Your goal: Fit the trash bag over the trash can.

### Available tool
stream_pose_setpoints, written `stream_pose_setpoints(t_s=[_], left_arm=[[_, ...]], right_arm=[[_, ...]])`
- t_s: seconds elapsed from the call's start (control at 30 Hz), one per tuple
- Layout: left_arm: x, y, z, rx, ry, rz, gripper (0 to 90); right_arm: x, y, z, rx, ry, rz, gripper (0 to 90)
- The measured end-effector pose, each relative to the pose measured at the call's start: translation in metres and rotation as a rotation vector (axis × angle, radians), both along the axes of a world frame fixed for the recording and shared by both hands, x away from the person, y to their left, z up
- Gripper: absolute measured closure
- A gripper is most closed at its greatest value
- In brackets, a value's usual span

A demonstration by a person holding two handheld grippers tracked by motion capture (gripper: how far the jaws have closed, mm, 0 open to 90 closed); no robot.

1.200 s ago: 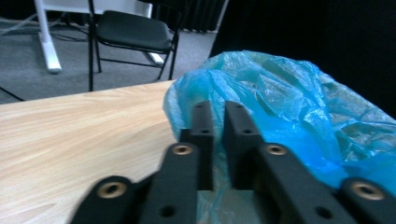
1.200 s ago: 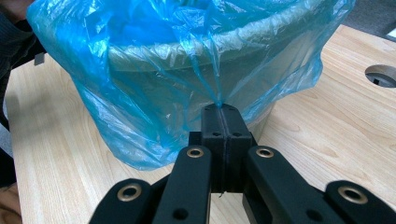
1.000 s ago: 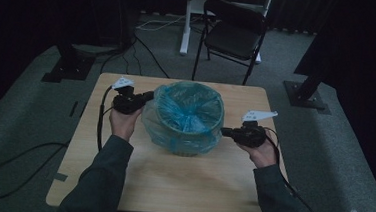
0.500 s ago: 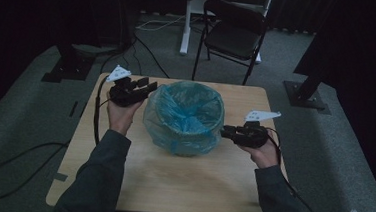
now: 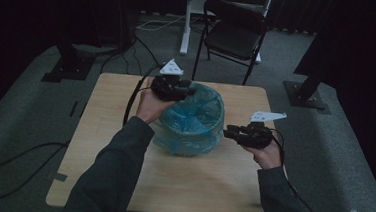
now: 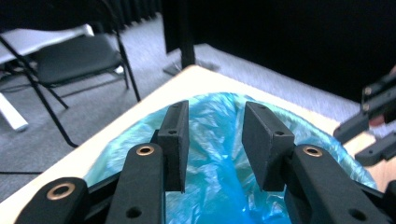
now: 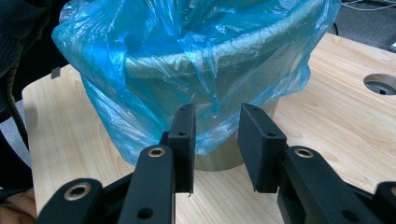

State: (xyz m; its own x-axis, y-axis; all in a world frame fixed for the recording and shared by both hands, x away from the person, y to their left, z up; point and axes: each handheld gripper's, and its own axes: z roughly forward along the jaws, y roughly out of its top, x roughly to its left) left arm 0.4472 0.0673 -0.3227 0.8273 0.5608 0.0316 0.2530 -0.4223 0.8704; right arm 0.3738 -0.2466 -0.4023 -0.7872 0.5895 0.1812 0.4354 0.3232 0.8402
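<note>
High view has our left gripper (image 5: pixel 189 92) over the far rim of the bin (image 5: pixel 192 154) lined with a blue bag (image 5: pixel 195 119), mid-table. Its jaws just narrowed, parted, gripping nothing. Our right gripper (image 5: pixel 227 134), beside the bag, just widened, empty.

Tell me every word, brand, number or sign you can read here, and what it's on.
None: no writing can be read in any view.
Blue bag: plain plastic, no print.
Bin: bare wall, no label.
Table: bare wood grain.
Chair: no tag to make out.
Left hand-held gripper and right hand-held gripper: black parts with no markings that can be made out.
</note>
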Motion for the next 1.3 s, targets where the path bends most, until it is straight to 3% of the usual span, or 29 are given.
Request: stream_pose_setpoints(t_s=[0.1, 0.2, 0.33, 0.4, 0.43, 0.5, 0.6, 0.63, 0.67, 0.83, 0.93, 0.97, 1.0, 1.03, 1.07, 1.2, 1.27, 1.3], left_arm=[[0.006, -0.011, -0.007, 0.047, 0.028, -0.024, 61.3], [0.013, -0.022, -0.015, 0.122, 0.051, -0.039, 61.2], [0.02, -0.039, -0.026, 0.279, 0.077, -0.061, 61.0], [0.023, -0.047, -0.031, 0.343, 0.095, -0.077, 60.5], [0.023, -0.047, -0.031, 0.343, 0.095, -0.077, 60.3], [0.025, -0.055, -0.037, 0.397, 0.114, -0.084, 59.3], [0.028, -0.064, -0.044, 0.49, 0.139, -0.087, 58.3], [0.029, -0.068, -0.047, 0.539, 0.15, -0.086, 57.8], [0.029, -0.068, -0.047, 0.539, 0.15, -0.086, 57.8], [0.03, -0.076, -0.056, 0.639, 0.174, -0.087, 54.5], [0.028, -0.076, -0.054, 0.629, 0.144, -0.079, 54.6], [0.028, -0.072, -0.051, 0.595, 0.13, -0.066, 54.6], [0.027, -0.069, -0.047, 0.558, 0.12, -0.059, 54.6], [0.026, -0.062, -0.042, 0.489, 0.093, -0.037, 54.6], [0.025, -0.058, -0.038, 0.461, 0.08, -0.026, 54.6], [0.014, -0.032, -0.019, 0.277, 0.006, 0.038, 54.6], [0.014, -0.032, -0.019, 0.277, 0.006, 0.038, 54.6], [0.002, -0.008, -0.011, 0.152, -0.048, 0.096, 54.4]], right_arm=[[0.0, -0.001, 0.0, -0.002, 0.002, -0.002, 66.8], [0.0, 0.0, -0.001, -0.001, 0.002, -0.002, 66.8], [-0.001, 0.0, -0.001, 0.0, 0.003, -0.003, 66.8], [-0.001, 0.0, -0.001, 0.001, 0.004, -0.005, 66.8], [-0.001, 0.0, -0.001, 0.001, 0.004, -0.005, 66.8], [-0.001, -0.001, -0.001, 0.004, 0.003, -0.005, 66.8], [-0.002, -0.001, 0.0, 0.005, 0.001, -0.007, 66.7], [-0.002, -0.001, -0.001, 0.004, 0.0, -0.005, 66.8], [-0.002, -0.001, -0.001, 0.004, 0.0, -0.005, 66.8], [-0.001, 0.001, -0.002, 0.002, 0.001, 0.0, 66.7], [-0.002, 0.0, -0.001, 0.004, 0.001, -0.002, 66.4], [-0.002, 0.0, -0.001, 0.006, -0.001, -0.005, 66.3], [-0.002, 0.0, -0.001, 0.006, -0.001, -0.005, 66.3], [-0.002, -0.001, -0.001, 0.006, -0.003, -0.006, 66.3], [-0.003, -0.002, 0.0, 0.008, -0.002, -0.008, 66.0], [-0.003, -0.003, 0.001, 0.014, -0.008, -0.015, 65.8], [-0.003, -0.003, 0.001, 0.015, -0.008, -0.015, 65.8], [-0.003, -0.004, 0.0, 0.017, -0.008, -0.018, 65.7]])
